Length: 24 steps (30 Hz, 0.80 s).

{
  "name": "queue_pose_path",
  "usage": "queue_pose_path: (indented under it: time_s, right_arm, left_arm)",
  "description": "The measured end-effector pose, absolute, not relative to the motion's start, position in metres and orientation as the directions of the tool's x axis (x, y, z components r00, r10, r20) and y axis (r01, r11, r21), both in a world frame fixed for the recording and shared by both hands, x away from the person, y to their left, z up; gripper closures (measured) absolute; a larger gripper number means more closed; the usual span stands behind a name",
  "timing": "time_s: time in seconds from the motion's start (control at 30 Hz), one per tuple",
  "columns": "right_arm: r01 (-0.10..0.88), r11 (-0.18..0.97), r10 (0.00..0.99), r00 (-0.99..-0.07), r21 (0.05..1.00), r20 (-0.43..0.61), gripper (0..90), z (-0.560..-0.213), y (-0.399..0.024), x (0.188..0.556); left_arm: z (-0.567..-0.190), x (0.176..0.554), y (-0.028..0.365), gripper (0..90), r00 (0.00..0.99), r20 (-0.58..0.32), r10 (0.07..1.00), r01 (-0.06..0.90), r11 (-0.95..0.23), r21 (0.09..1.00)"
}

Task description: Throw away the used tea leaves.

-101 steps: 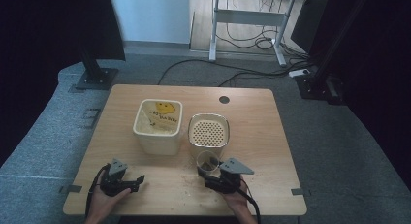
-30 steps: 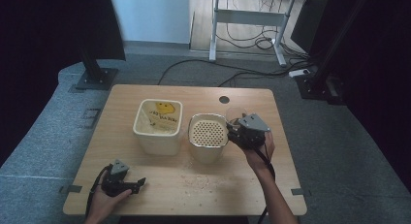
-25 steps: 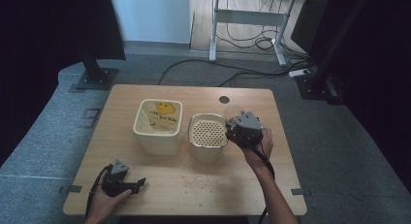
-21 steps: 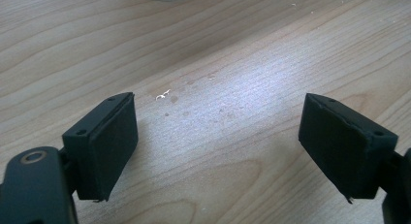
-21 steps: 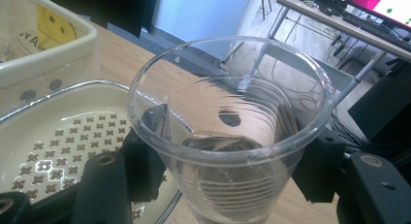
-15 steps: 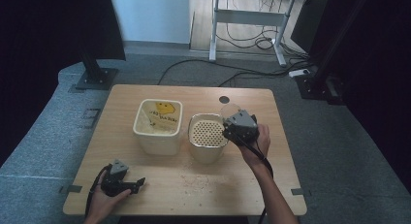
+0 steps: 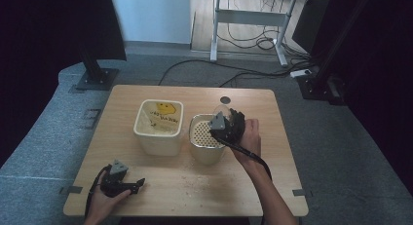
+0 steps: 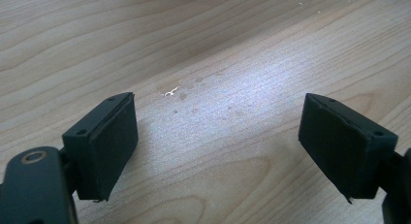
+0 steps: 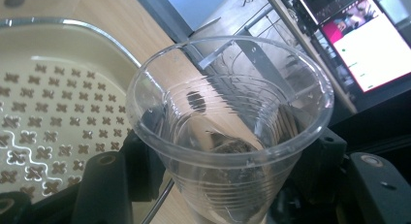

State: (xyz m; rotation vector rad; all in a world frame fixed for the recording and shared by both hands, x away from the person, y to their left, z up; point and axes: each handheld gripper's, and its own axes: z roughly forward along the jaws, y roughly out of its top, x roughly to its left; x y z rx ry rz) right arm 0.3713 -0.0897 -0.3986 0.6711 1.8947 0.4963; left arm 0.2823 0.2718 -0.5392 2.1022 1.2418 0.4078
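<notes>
The right gripper (image 7: 225,121) is clamping a clear plastic cup (image 9: 228,132), tilting it at the right rim of the perforated strainer (image 7: 203,132), which is sitting just right of the cream tub (image 7: 159,125). Near left, the left gripper (image 7: 132,184) is resting on the table (image 7: 195,196), jaws gaping wide and holding nothing.

Clear ribbed plastic cup (image 9: 228,136) tilted over perforated cream strainer (image 7: 204,135), small residue at cup bottom
</notes>
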Motion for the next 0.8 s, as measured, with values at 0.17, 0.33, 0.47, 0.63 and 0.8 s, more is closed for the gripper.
queue_pose_path:
  time_s: [0.17,0.33,0.47,0.63,0.8]
  right_arm:
    - [0.19,0.877,0.478,-0.284,0.44,-0.831,38.6,-0.408,-0.078,0.371]
    - [0.15,0.969,0.229,-0.24,0.197,-0.943,38.6,-0.417,-0.063,0.37]
    - [0.126,0.991,0.073,-0.242,0.043,-0.967,38.6,-0.428,-0.057,0.371]
    - [0.101,0.976,-0.176,-0.174,-0.195,-0.969,38.5,-0.442,-0.053,0.369]
    - [0.089,0.943,-0.307,-0.13,-0.32,-0.943,38.2,-0.446,-0.05,0.37]
  left_arm:
    - [-0.54,0.283,0.272,14.1,0.504,-0.06,0.862,0.66,-0.339,0.67]
    - [-0.54,0.283,0.271,14.1,0.503,-0.06,0.862,0.661,-0.339,0.669]
    - [-0.539,0.283,0.272,14.1,0.502,-0.061,0.863,0.662,-0.338,0.669]
    - [-0.54,0.283,0.272,14.1,0.504,-0.059,0.861,0.663,-0.342,0.666]
    - [-0.54,0.283,0.272,14.1,0.503,-0.061,0.862,0.664,-0.341,0.665]
